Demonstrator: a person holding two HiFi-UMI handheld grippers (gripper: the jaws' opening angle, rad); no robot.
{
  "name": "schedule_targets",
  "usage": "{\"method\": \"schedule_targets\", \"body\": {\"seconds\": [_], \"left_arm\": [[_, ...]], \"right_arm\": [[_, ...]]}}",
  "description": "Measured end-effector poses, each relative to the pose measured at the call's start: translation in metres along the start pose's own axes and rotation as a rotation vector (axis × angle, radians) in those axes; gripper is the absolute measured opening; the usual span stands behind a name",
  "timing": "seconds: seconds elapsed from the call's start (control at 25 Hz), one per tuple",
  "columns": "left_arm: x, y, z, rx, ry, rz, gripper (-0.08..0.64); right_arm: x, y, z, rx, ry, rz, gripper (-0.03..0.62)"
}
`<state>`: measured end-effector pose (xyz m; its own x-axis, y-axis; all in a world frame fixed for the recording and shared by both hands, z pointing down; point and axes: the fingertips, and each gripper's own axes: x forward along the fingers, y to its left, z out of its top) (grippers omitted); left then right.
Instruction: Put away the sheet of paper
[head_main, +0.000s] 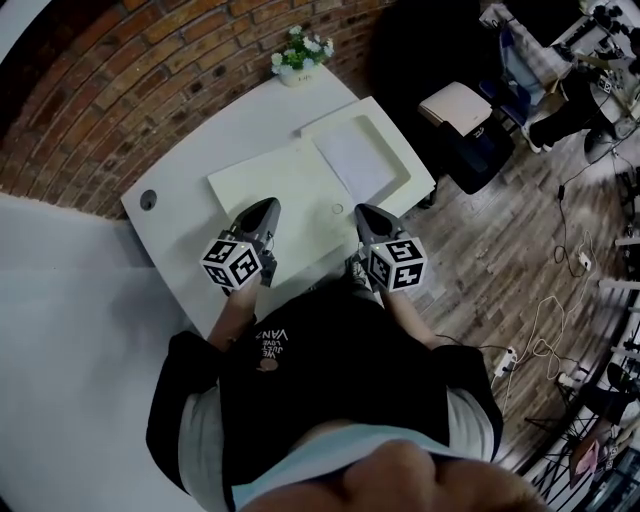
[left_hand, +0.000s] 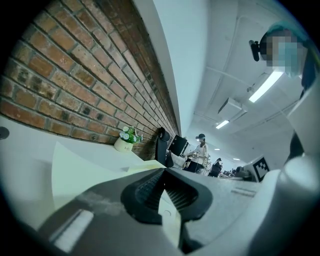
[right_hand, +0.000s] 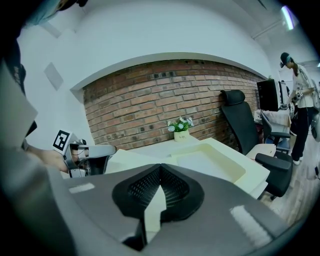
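Noting: I am watching the left hand-held gripper (head_main: 269, 204) and the right hand-held gripper (head_main: 361, 209) hovering shut and empty above the counter (head_main: 225, 140), the sheet of paper (head_main: 355, 158) lying in the tray (head_main: 412, 165), and the shirt print (head_main: 273, 345) partly reading "VAN".

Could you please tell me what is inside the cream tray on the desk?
The tray shows only a pale flat rectangle, a sheet or its own floor; anything beneath is hidden.

The pale cream sheet of paper (head_main: 285, 195) lies flat on the white table (head_main: 175, 215), just beside the tray (head_main: 398, 140).
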<state>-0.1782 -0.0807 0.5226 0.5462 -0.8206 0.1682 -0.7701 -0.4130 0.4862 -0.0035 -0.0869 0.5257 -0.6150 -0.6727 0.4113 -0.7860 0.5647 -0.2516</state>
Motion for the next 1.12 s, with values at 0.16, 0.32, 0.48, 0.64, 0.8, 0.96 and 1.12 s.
{"method": "schedule_targets", "body": {"seconds": [0.16,0.32,0.48,0.64,0.8,0.96,1.12], "left_arm": [[-0.004,-0.003,0.002,0.006,0.0,-0.017,0.0],[-0.005,-0.004,0.002,0.017,0.006,-0.025,0.0],[-0.006,-0.006,0.002,0.034,0.009,-0.02,0.001],[-0.007,-0.007,0.003,0.046,0.003,-0.018,0.0],[-0.009,-0.01,0.006,0.049,-0.005,-0.022,0.0],[-0.011,-0.011,0.007,0.05,-0.005,-0.021,0.001],[-0.013,-0.01,0.006,0.051,-0.002,-0.019,0.001]], "right_arm": [[-0.001,0.005,0.001,-0.003,-0.005,0.0,0.0],[-0.001,0.009,0.001,-0.013,-0.001,0.0,0.0],[-0.003,0.012,-0.001,-0.024,0.003,0.001,0.0],[-0.004,0.012,0.001,-0.026,-0.005,-0.002,0.0],[-0.006,0.015,0.004,-0.037,-0.014,-0.004,0.0],[-0.006,0.017,0.004,-0.035,-0.013,-0.001,0.0],[-0.007,0.019,0.004,-0.042,-0.016,-0.005,0.0]]}}
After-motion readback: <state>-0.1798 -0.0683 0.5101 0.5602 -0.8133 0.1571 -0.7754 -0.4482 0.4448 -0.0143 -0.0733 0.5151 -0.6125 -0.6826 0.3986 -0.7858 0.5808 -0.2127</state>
